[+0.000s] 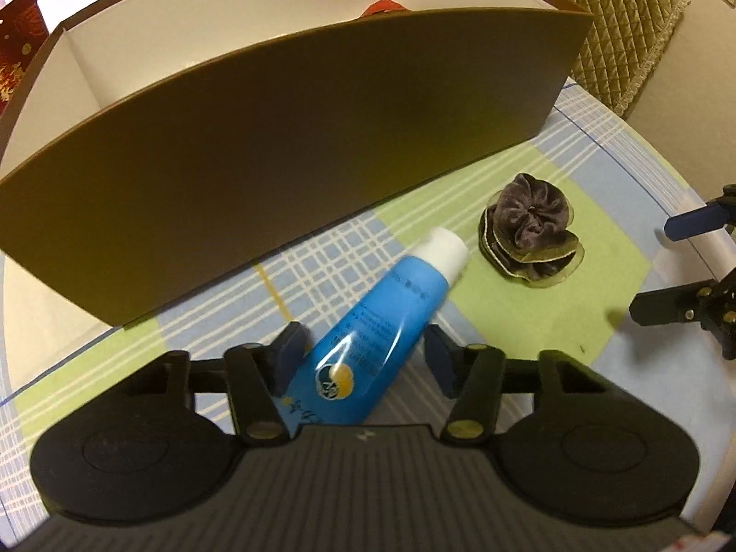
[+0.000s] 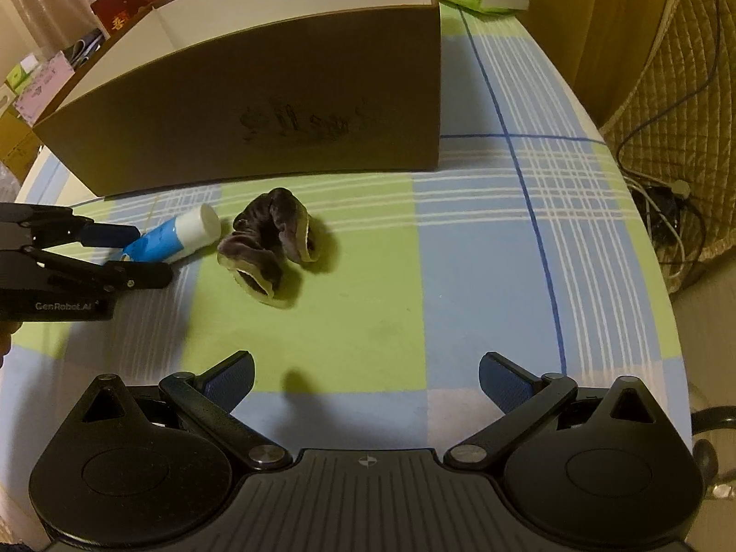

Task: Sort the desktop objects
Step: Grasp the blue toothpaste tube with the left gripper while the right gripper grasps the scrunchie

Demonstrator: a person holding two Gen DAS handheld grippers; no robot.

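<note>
Left claw [image 1: 363, 349]: mine, angled down at the tabletop, pads straddling the tube [image 1: 368, 336]. Left pad looks to touch the tube's side; whether the right pad presses I cannot tell, so grip unconfirmed.

Tube: blue plastic, white cap [image 1: 444, 248], lying flat between my left fingers, cap pointing away toward the box. Judged light, soft-walled, glossy and likely slippery; it will dent if squeezed hard. Best hold: mid-body, across the width, short of the cap.

Scrunchie [image 1: 529, 234]: dark velvet with a pale sheer frill, just beyond the cap to the right, apart from it. Judged soft, weightless, non-fragile; pinch any fold.

Right claw [image 2: 365, 382]: jaws wide, empty, poised over bare cloth with the scrunchie ahead.

Box [image 1: 257, 138]: brown card, white inside, open-topped, standing ahead of both claws.

Tabletop [image 2: 483, 253]: checked cloth, green, blue, white.

Room: quilted chair cover [image 2: 681, 92] and cables [image 2: 662, 211] far right.
</note>
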